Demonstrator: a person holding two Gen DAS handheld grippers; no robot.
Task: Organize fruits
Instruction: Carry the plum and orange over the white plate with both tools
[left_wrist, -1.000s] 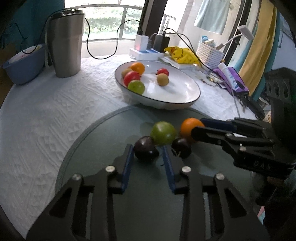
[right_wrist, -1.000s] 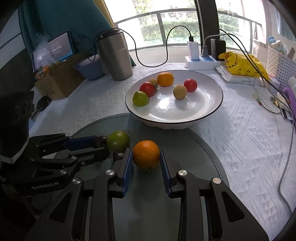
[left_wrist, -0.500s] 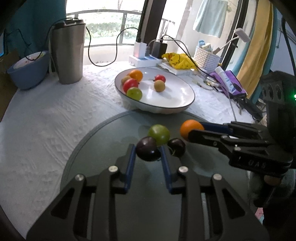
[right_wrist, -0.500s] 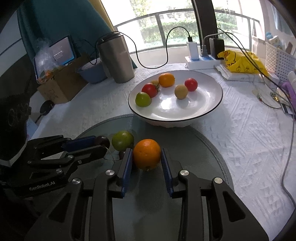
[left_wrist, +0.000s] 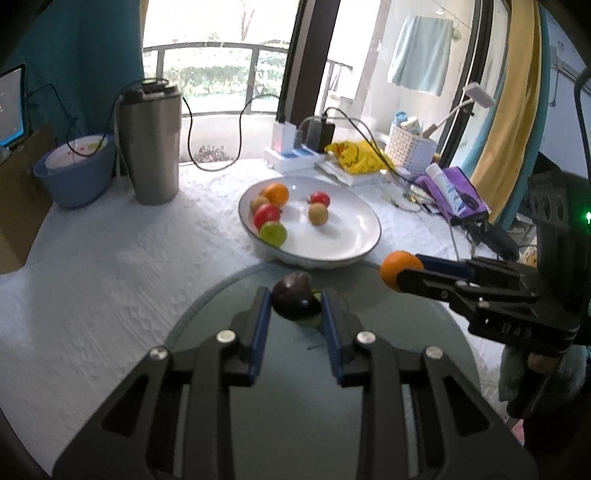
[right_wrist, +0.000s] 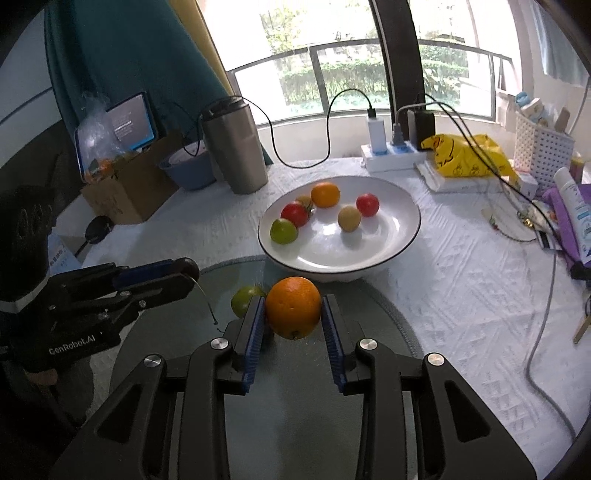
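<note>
Now the left tongs (left_wrist: 295, 314) squeeze a dark plum (left_wrist: 295, 301) between their blue pads, and the plum is up off the round glass mat (left_wrist: 406, 332). The right tongs (right_wrist: 294, 314) squeeze an orange (right_wrist: 293, 307) the same way, just in front of the white bowl (right_wrist: 402, 243). A green fruit (right_wrist: 243, 300) sits on the mat, close to the bowl and right beside the left pad of the right tongs. Inside the bowl lie six more fruits: one green, two red, one orange and two brownish ones. The bowl stands on a table (right_wrist: 443, 280) with a white cloth. Behind the bowl stand a tall steel cup (right_wrist: 236, 147) and a white power strip (right_wrist: 391, 158). A yellow bag (right_wrist: 465, 155) lies behind the bowl too, toward the right.
</note>
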